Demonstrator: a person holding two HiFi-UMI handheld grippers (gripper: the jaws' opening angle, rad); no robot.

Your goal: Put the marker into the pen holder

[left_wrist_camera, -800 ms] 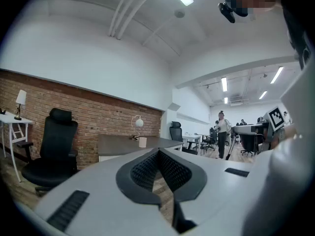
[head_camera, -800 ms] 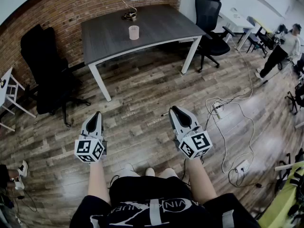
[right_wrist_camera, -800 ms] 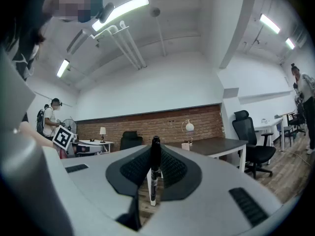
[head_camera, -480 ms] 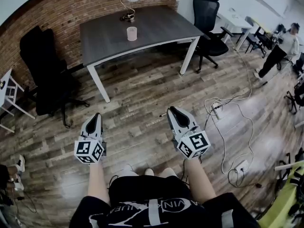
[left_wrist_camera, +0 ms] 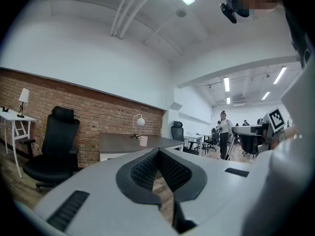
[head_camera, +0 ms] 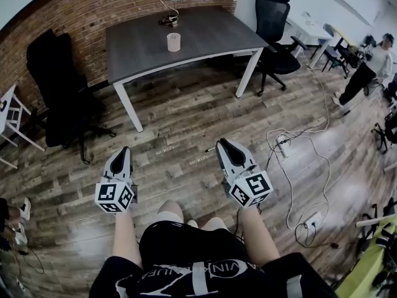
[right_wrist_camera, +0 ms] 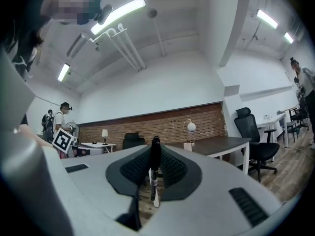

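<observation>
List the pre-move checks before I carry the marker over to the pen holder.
1. Grip on marker by right hand-held gripper: ok, clamped between the pads.
2. Sight of pen holder, upright on table: ok.
3. Reach to pen holder: not ok, the table stands across the floor.
4. Free opening of pen holder: cannot tell, too far.
5. Position of cables off the walking line: ok, they lie to the right.
6. Empty left hand-held gripper: ok.
</observation>
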